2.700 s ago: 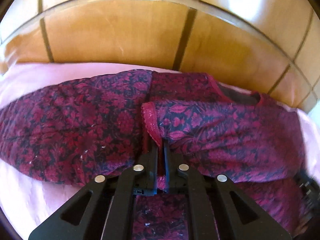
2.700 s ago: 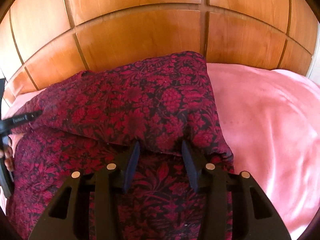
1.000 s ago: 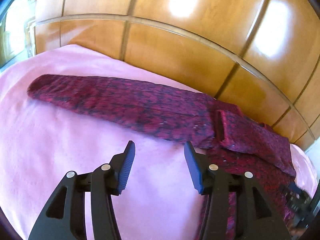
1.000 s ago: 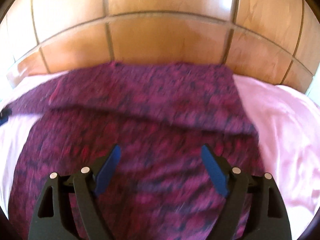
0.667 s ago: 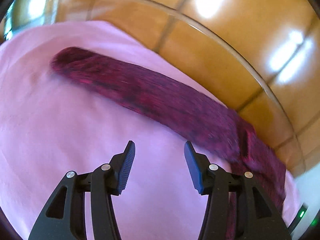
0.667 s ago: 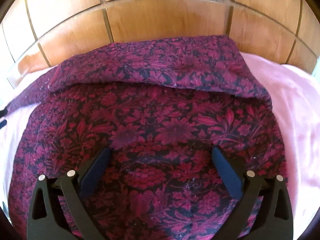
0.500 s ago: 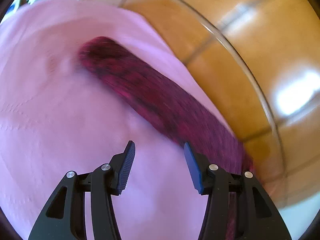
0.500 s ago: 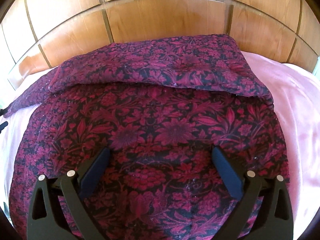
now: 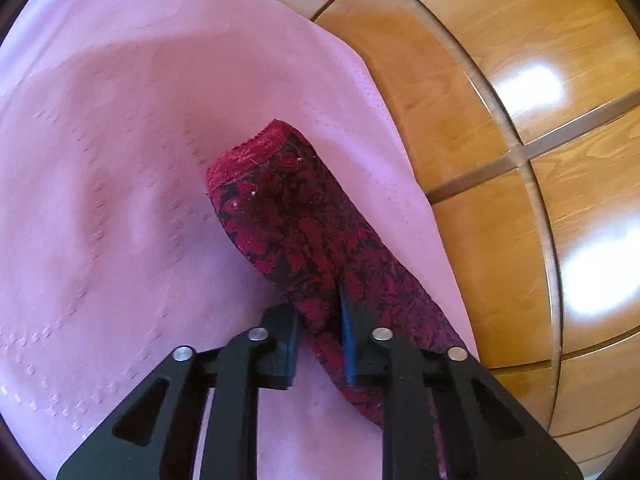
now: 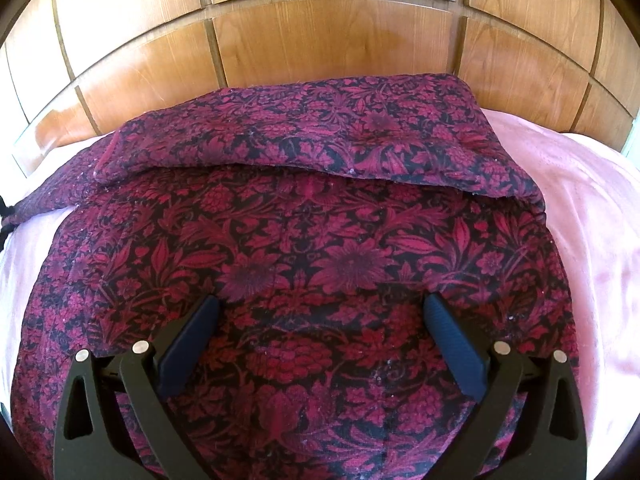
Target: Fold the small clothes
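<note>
The garment (image 10: 304, 264) is a dark red floral top in a soft woven cloth, lying spread on a pink bed sheet (image 10: 580, 200) against a wooden headboard (image 10: 320, 40). I judge it light and limp: it will drape and sag from wherever I lift it, it will not hold a crease by itself, and its slightly rough weave should grip the pads rather than slide out. The sensible places to take it are hems, cuffs and folded edges, where the cloth is doubled and a pinch catches both layers.

The sleeve (image 9: 304, 232) runs out long and narrow over the sheet, its red-trimmed cuff (image 9: 248, 152) at the far end. My left tool (image 9: 320, 344) has just been closing and I see a ridge of sleeve cloth bunched between its fingers, well back from the cuff; I take that as a grip.

My right tool (image 10: 320, 344) hangs over the body of the garment with its fingers (image 10: 452, 344) spread as wide as they go, nothing between them but flat cloth below; whether the tips touch it I cannot tell.

The left wrist view alone shows the cuff, the pinch and the bare sheet beside the sleeve. The right wrist view alone shows the broad body and the upper part already laid over as a flap (image 10: 320, 132) along the headboard side, with the sleeve trailing off at the left edge.
</note>
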Available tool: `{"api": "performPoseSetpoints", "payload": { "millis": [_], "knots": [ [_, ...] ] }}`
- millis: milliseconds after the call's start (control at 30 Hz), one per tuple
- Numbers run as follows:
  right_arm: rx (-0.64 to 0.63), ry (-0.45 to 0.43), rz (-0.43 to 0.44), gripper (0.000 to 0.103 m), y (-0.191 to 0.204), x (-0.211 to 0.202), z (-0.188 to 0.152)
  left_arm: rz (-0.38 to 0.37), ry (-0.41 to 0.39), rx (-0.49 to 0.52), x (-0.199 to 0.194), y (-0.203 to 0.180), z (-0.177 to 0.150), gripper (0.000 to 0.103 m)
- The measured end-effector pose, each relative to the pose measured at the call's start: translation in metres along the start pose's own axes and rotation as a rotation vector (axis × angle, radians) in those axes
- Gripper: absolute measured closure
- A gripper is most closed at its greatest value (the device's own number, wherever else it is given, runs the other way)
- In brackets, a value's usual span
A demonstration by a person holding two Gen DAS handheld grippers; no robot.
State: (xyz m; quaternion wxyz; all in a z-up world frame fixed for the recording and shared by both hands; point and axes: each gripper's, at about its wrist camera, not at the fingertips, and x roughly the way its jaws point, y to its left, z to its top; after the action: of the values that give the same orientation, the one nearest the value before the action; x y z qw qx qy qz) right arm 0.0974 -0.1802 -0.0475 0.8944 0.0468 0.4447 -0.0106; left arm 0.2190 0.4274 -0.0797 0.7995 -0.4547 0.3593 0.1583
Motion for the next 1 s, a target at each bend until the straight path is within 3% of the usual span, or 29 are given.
{"api": "performPoseSetpoints", "payload": {
  "millis": [133,300,433,633,700,767,867,1000],
  "knots": [
    [0.0,0.0,0.003,0.002,-0.001,0.001,0.001,-0.037,-0.055,0.154,-0.022,-0.038,-0.014,0.092],
    [0.0,-0.002,0.004,0.002,0.0,0.001,0.001,-0.181,-0.058,0.404,-0.057,-0.111,-0.067,0.092],
    [0.0,-0.002,0.006,0.002,0.0,0.001,0.001,-0.282,0.025,0.608,-0.063,-0.168,-0.142,0.092],
    [0.013,-0.007,0.013,0.002,-0.002,0.001,0.001,-0.31,0.175,0.825,-0.036,-0.214,-0.247,0.092],
    [0.016,-0.008,0.015,0.002,-0.003,0.0,0.001,-0.294,0.242,0.89,-0.02,-0.224,-0.279,0.086],
    [0.02,-0.01,0.021,0.002,-0.004,0.0,0.001,-0.267,0.273,0.942,-0.009,-0.229,-0.3,0.062],
    [0.025,-0.013,0.028,0.002,-0.007,0.0,0.0,-0.28,0.256,0.997,-0.016,-0.232,-0.316,0.043],
    [0.034,-0.007,0.041,0.002,-0.01,0.0,0.001,-0.311,0.245,0.996,-0.035,-0.225,-0.315,0.038]
  ]
}}
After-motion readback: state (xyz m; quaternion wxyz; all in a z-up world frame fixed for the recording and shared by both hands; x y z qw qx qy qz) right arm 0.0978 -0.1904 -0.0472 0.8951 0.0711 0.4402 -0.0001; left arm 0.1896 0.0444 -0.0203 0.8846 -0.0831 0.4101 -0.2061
